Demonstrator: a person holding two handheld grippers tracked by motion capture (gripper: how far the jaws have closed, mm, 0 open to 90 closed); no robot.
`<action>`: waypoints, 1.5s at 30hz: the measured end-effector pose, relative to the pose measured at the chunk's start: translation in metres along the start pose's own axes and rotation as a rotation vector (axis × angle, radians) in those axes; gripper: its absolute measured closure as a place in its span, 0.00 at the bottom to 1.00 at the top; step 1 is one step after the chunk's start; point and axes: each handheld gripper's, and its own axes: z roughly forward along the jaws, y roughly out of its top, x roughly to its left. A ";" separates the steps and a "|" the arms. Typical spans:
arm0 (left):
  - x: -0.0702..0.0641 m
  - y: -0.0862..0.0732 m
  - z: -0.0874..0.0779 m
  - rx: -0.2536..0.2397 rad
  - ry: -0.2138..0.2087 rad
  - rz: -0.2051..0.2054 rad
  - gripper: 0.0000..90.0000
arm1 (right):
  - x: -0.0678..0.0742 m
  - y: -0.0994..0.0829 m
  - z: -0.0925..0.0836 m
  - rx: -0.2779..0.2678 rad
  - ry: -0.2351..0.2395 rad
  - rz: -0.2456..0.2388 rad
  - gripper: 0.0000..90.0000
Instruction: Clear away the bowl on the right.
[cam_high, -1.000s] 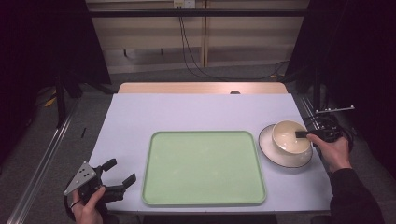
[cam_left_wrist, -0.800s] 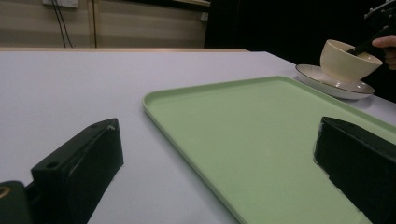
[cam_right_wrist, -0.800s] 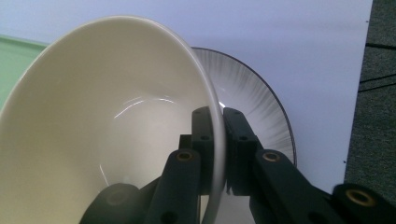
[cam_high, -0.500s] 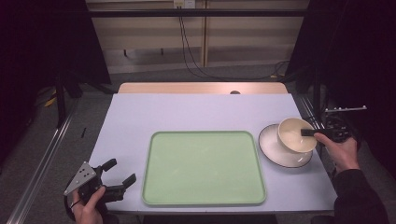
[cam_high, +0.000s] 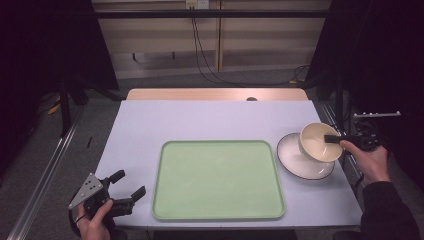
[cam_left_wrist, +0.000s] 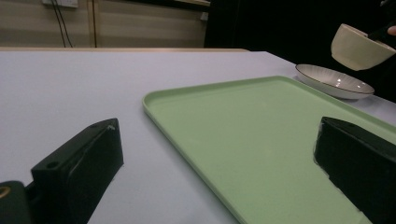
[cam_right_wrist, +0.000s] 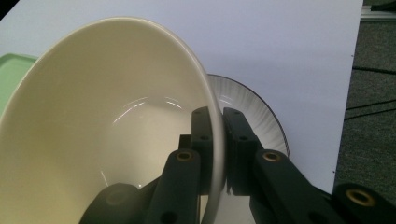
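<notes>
Right gripper (cam_right_wrist: 215, 135) is clamped on the bowl's (cam_high: 316, 141) rim, holding it tilted just above the plate (cam_high: 300, 162), right of the tray (cam_high: 216, 180). Left gripper (cam_high: 124, 191) sits spread and empty off the tray's near-left corner.

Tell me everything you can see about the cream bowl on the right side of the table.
The cream bowl is round, deep and glossy, like glazed ceramic, plain inside and out, and empty. It hangs tilted in the air, clear of the white plate beneath it, near the table's right edge and beside the green tray. The right gripper is shut on its rim, one of the fingers inside the wall and the other outside. Nothing else touches it.
</notes>
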 end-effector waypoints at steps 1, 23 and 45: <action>0.000 0.000 0.000 0.000 0.000 0.000 0.01 | 0.001 0.001 -0.001 -0.004 -0.002 -0.011 0.94; 0.000 0.000 0.000 -0.002 0.001 -0.004 0.02 | 0.028 0.016 -0.016 -0.058 0.064 -0.084 0.94; 0.000 0.000 0.000 -0.006 0.002 -0.005 0.01 | 0.056 0.033 0.001 -0.030 0.113 -0.152 0.94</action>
